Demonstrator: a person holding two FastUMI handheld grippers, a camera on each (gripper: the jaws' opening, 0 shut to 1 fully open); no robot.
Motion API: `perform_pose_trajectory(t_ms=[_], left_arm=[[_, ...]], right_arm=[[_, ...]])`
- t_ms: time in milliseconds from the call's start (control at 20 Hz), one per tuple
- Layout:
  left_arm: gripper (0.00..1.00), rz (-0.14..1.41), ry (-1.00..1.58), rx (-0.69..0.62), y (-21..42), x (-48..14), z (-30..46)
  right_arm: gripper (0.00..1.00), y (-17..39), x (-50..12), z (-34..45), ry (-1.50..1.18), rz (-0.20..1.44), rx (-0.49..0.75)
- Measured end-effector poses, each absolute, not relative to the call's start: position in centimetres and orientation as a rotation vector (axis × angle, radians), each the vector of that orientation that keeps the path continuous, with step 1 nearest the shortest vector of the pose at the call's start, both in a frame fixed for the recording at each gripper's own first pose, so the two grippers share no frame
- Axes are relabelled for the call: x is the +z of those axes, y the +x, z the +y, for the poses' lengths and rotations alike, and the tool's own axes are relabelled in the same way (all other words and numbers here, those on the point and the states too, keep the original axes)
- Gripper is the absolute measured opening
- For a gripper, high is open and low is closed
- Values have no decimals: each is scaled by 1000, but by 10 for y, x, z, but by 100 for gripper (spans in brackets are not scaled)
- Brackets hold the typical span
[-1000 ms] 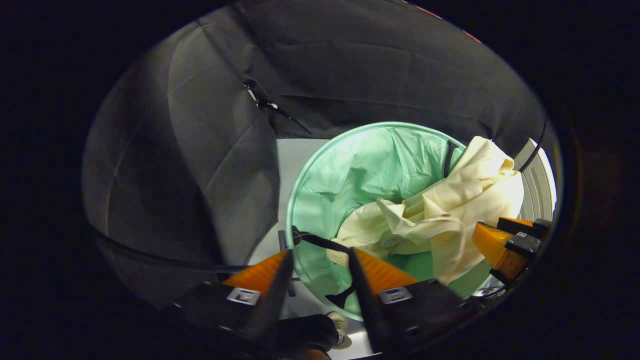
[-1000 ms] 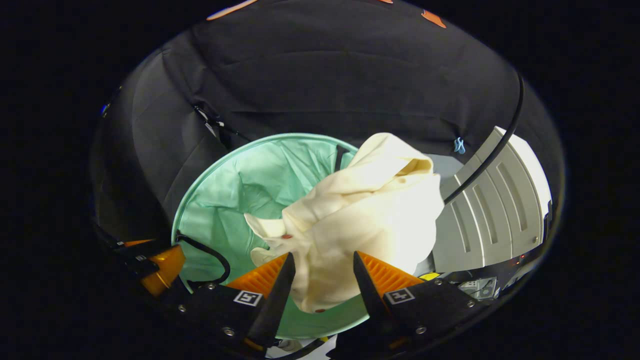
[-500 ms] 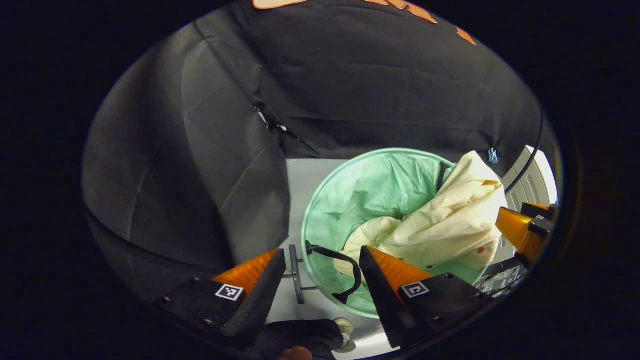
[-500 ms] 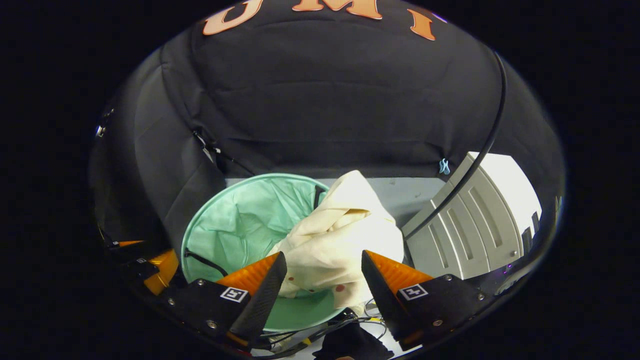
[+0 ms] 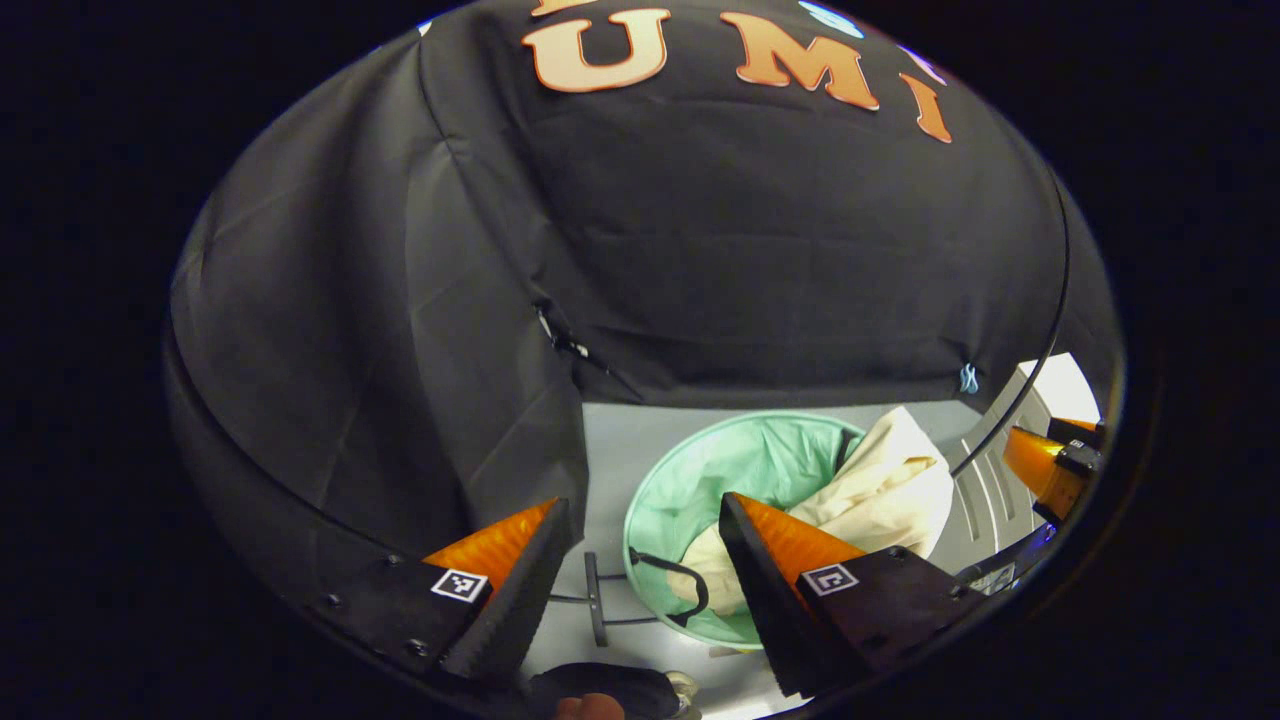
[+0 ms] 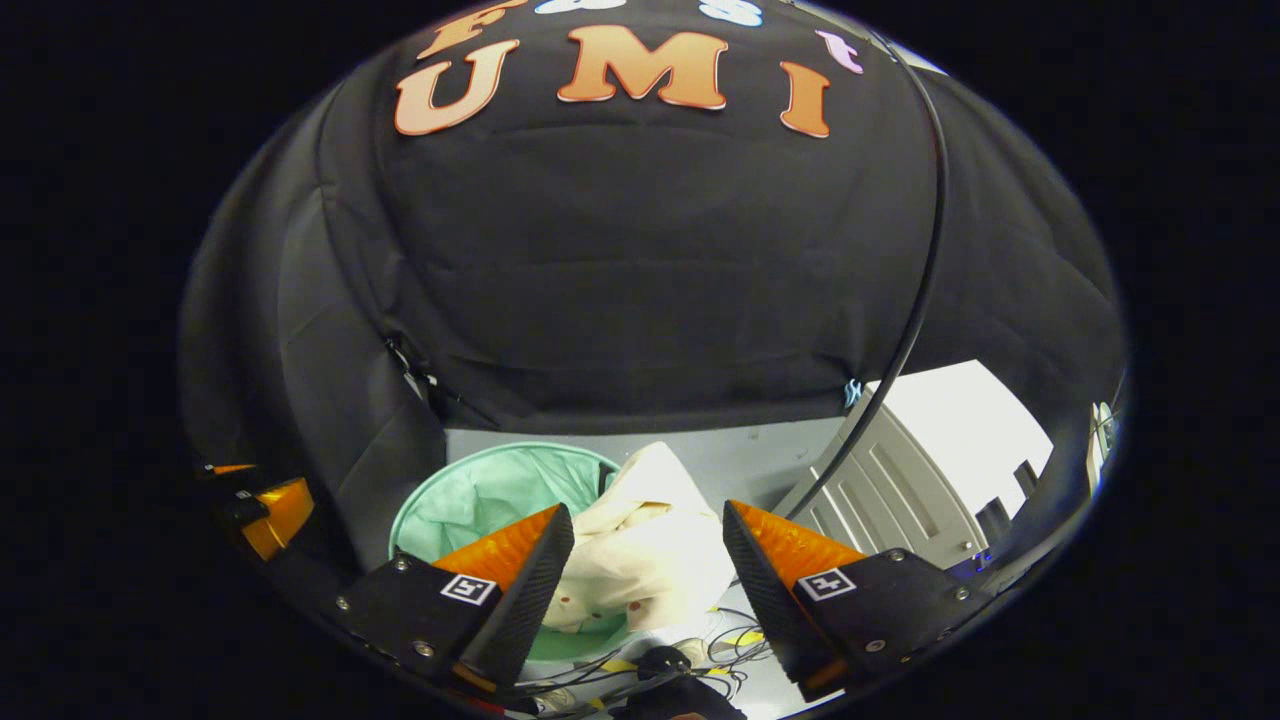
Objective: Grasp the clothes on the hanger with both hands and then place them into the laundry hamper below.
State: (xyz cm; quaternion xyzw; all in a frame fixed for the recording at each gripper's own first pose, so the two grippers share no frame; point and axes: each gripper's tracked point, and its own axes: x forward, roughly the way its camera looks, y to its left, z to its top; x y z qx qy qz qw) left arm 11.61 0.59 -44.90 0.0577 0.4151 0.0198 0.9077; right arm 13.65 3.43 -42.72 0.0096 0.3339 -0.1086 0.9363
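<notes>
Both claws are rising away from the laundry hamper [image 5: 740, 480], which is shrinking below them. The left claw [image 5: 640, 560] and right claw [image 6: 648, 560] are gaping wide, holding nothing. The clothes [image 6: 650, 540] are lying draped over the hamper's rim beneath, so the drop looks done.

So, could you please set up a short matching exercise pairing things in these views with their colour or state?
Things:
1. hamper
2. garment
3. left tongs
4. cable

States:
A. cream, draped over a rim
B. black, hanging along the wall
C. mint green, on the floor
D. open, holding nothing

Pairs: 1-C, 2-A, 3-D, 4-B
</notes>
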Motion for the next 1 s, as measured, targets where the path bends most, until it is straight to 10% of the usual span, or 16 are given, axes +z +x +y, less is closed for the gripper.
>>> perform_pose_trajectory(t_ms=[1000], left_arm=[[94, 233, 86, -43, 131, -103, -33]], right_arm=[[94, 86, -139, 0, 15, 177, -236]])
